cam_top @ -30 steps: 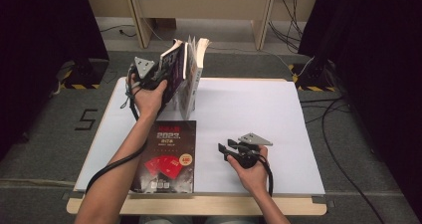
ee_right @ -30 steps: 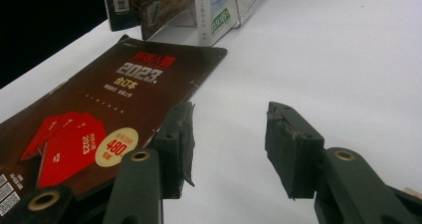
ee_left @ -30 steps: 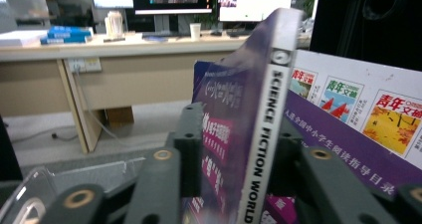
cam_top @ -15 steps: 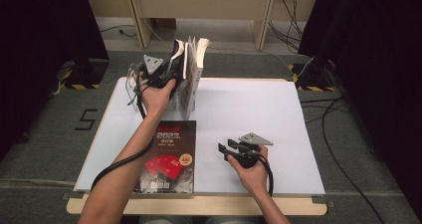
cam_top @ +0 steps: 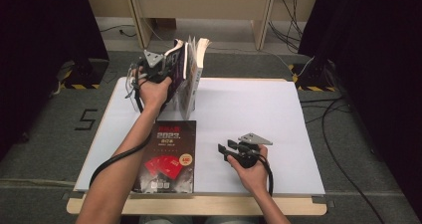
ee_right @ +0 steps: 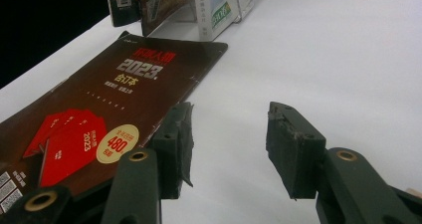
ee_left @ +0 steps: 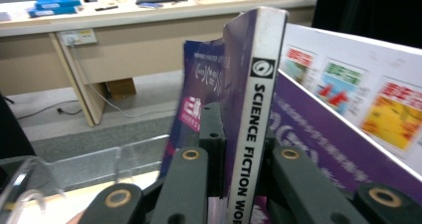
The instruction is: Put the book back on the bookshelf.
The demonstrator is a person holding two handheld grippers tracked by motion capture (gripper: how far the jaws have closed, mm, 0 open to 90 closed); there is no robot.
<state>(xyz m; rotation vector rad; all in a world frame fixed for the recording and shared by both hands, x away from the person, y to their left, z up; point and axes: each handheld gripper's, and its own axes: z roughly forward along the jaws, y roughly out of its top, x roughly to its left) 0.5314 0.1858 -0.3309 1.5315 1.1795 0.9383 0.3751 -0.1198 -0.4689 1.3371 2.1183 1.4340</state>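
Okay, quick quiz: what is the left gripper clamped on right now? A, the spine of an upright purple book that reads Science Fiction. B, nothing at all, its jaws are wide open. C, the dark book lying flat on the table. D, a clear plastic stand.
A: in the left gripper view the left gripper has its jaws closed on either side of the purple book, whose white spine reads SCIENCE FICTION.

Flat on table (cam_top: 259, 109): magazine (cam_top: 169, 157), left of right gripper (cam_top: 226, 149); behind it, upright books (cam_top: 191, 69), left gripper (cam_top: 166, 67) among them.
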